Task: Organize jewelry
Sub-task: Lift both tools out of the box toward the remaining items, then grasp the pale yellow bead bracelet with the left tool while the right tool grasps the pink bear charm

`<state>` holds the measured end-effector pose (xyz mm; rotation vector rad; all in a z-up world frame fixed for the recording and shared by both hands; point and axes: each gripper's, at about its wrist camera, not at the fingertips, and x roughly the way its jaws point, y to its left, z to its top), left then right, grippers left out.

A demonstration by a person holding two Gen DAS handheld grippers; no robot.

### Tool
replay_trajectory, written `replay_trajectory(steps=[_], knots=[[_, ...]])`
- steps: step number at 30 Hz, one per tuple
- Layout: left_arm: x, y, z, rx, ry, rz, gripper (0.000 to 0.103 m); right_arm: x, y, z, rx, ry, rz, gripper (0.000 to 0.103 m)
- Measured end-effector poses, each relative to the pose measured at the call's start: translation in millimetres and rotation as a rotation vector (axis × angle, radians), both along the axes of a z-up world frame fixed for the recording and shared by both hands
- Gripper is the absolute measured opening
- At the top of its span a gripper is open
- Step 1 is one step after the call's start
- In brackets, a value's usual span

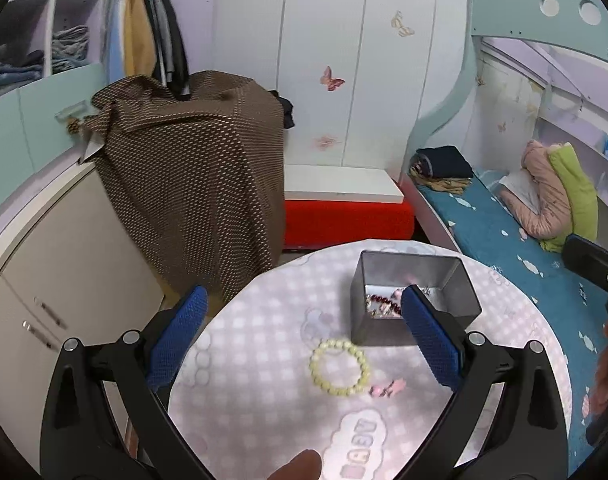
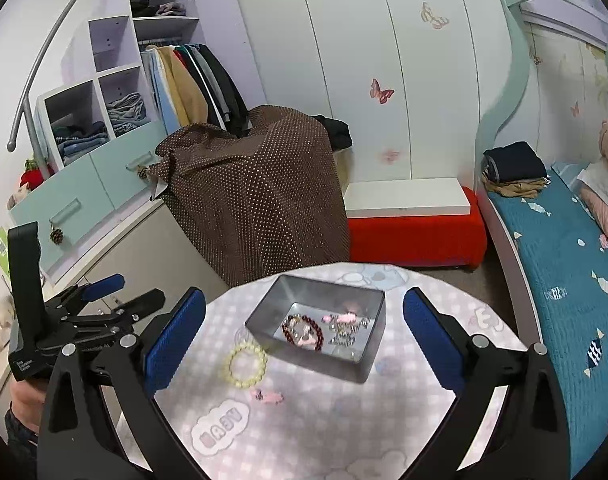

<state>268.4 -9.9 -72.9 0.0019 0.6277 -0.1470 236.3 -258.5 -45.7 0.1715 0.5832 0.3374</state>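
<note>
An open grey metal box (image 2: 368,360) was seen holding a dark red bead bracelet (image 2: 302,330) and small trinkets. A pale yellow bead bracelet (image 2: 246,364) lay just beside it; a pink clip (image 2: 270,397) nearby.

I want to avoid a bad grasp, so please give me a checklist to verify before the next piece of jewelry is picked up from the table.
1. Left gripper jaws open, holding nothing: ok.
2. Right gripper jaws open, holding nothing: ok.
3. Pale yellow beaded bracelet lies flat on the round checked table, unobstructed: ok.
4. Small pink hair clip apart from the bracelet: ok.
5. Grey rectangular metal box open, room inside beside the dark red beaded bracelet: ok.
6. Bracelet clear of box wall: cannot tell.
</note>
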Motion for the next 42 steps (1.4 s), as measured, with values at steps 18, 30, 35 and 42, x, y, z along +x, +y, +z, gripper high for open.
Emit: replay_trajectory(steps=[18, 30, 35, 42], knots=[[7.1, 3.7, -68.8, 0.081, 0.124, 0.054, 0.097, -16.9, 30.5, -86.0, -0.133, 0.138, 0.084, 0.095], [63.7, -14.6, -148.6, 0.124, 0.31, 0.025, 0.092, 4.8, 52.5, -118.7, -0.194, 0.218, 0.166, 0.095], [66.4, -6.7, -146.5, 0.084, 0.315, 0.01, 0.044, 13.9, 71.4, -134.4, -0.237, 0.231, 0.239, 0.095], [57.4, 13.8, -138.7, 0.047, 0.325, -0.01, 0.01, 27.8, 98.1, -151.7, -0.3, 0.242, 0.315, 0.063]])
